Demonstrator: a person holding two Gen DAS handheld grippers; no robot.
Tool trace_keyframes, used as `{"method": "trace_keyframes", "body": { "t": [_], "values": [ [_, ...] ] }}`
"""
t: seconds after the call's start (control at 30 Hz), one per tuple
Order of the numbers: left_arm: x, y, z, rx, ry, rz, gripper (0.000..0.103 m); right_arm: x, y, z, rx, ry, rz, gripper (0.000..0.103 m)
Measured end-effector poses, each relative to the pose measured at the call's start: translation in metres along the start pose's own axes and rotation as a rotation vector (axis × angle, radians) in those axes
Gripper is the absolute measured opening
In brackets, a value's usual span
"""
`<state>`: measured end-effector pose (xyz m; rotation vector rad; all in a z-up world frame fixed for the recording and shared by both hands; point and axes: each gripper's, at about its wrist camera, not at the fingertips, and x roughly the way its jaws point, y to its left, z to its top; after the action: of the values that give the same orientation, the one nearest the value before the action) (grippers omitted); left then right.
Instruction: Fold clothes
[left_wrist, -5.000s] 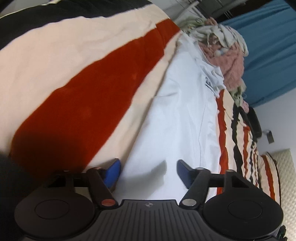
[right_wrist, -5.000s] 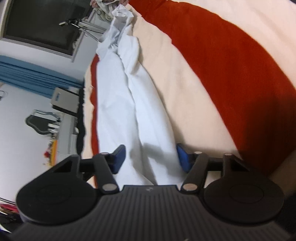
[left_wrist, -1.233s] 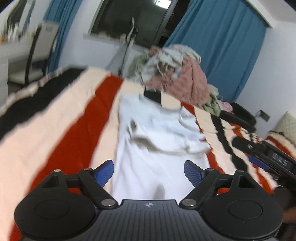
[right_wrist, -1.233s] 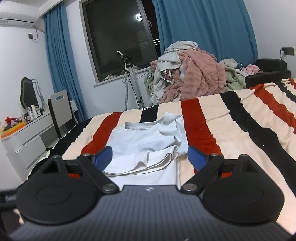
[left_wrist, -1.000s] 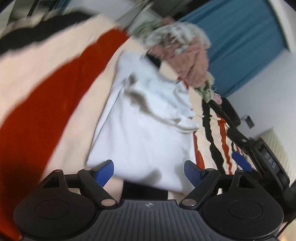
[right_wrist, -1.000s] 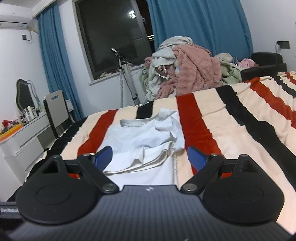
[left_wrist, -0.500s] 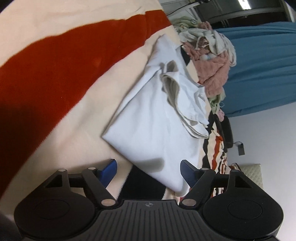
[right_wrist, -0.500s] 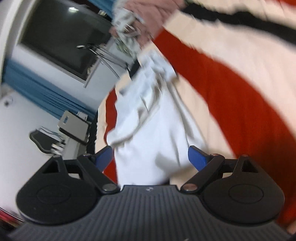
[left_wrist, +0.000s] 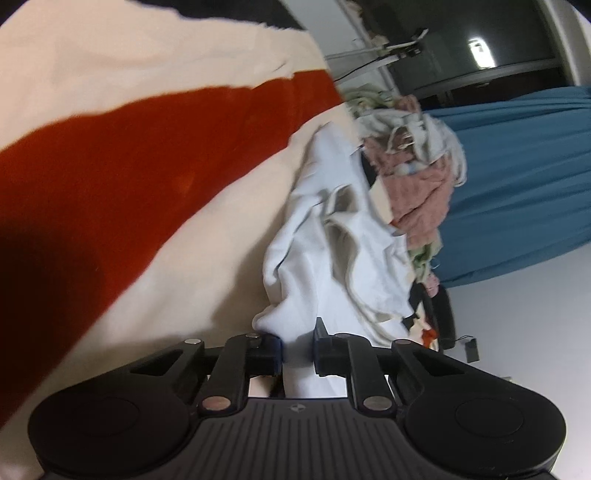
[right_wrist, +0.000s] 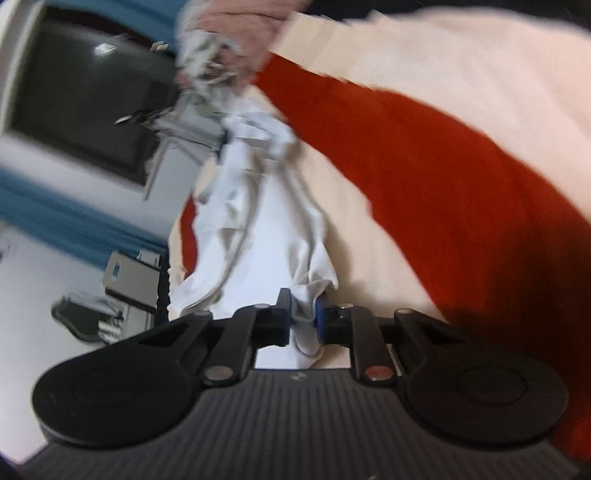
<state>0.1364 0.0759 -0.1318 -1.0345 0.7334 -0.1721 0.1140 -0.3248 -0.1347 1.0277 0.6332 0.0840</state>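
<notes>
**Both jaws closing on the near hem of the white garment**

We note the white garment (left_wrist: 332, 258) lying crumpled on the bed, on a cream band of the striped blanket (left_wrist: 129, 166), its far part bunched and folded over itself. Its near edge reaches back to both grippers.

Left gripper (left_wrist: 297, 345): jaws closing, nearly together, with a fold of the garment's near corner pinched between the blue pads. A lobe of cloth bulges out just beside the left-hand finger.

Right gripper (right_wrist: 303, 320): jaws closing likewise, with a gathered tuck of the same garment (right_wrist: 258, 206) squeezed between them; cloth hangs below the pads. This view is blurred, so we cannot read the finer creases.

Both views are strongly rolled, the bed running diagonally across them.

Outward: a broad red stripe of the blanket lies beside the garment on either side. Past the garment's far end sits a heap of clothes (left_wrist: 417, 177), pink and pale pieces mixed. Behind it hang blue curtains (left_wrist: 517, 177) by a dark window (right_wrist: 74, 103). A chair (right_wrist: 129, 280) stands by the wall in the right wrist view.
</notes>
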Motion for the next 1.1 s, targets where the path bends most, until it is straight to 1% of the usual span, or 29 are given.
{"method": "trace_keyframes", "body": {
  "t": [0.07, 0.2, 0.3, 0.37, 0.43, 0.53, 0.6, 0.67, 0.73, 0.83, 0.93, 1.03, 1.1],
  "values": [
    [-0.011, -0.008, -0.001, 0.029, -0.028, -0.033, 0.013, -0.007, 0.01, 0.0, -0.057, -0.041, 0.041, 0.011],
    [-0.047, -0.028, -0.004, 0.123, -0.11, -0.128, 0.011, -0.032, 0.024, 0.001, -0.108, -0.124, 0.159, 0.009],
    [-0.081, -0.045, -0.012, 0.194, -0.152, -0.201, 0.01, -0.061, 0.035, -0.003, -0.148, -0.177, 0.238, 0.009],
    [-0.105, -0.055, -0.022, 0.224, -0.172, -0.242, 0.01, -0.088, 0.04, -0.01, -0.179, -0.218, 0.275, 0.009],
    [-0.129, -0.059, -0.036, 0.246, -0.189, -0.275, 0.01, -0.115, 0.045, -0.018, -0.209, -0.255, 0.298, 0.009],
    [-0.165, -0.058, -0.065, 0.268, -0.197, -0.302, 0.01, -0.157, 0.038, -0.043, -0.22, -0.304, 0.311, 0.009],
    [-0.186, -0.051, -0.085, 0.26, -0.193, -0.309, 0.01, -0.183, 0.031, -0.062, -0.227, -0.336, 0.316, 0.009],
    [-0.198, -0.044, -0.099, 0.251, -0.187, -0.299, 0.01, -0.2, 0.024, -0.077, -0.248, -0.36, 0.308, 0.009],
    [-0.2, -0.042, -0.105, 0.249, -0.179, -0.282, 0.011, -0.207, 0.021, -0.084, -0.247, -0.362, 0.28, 0.009],
    [-0.198, -0.047, -0.092, 0.22, -0.161, -0.293, 0.011, -0.2, 0.022, -0.075, -0.223, -0.355, 0.277, 0.009],
    [-0.177, -0.067, -0.064, 0.209, -0.154, -0.258, 0.011, -0.18, 0.04, -0.048, -0.196, -0.309, 0.297, 0.009],
    [-0.137, -0.097, -0.027, 0.202, -0.129, -0.212, 0.012, -0.147, 0.067, -0.009, -0.189, -0.261, 0.253, 0.009],
    [-0.103, -0.117, -0.002, 0.202, -0.108, -0.158, 0.012, -0.118, 0.083, 0.019, -0.162, -0.231, 0.215, 0.009]
  ]
}}
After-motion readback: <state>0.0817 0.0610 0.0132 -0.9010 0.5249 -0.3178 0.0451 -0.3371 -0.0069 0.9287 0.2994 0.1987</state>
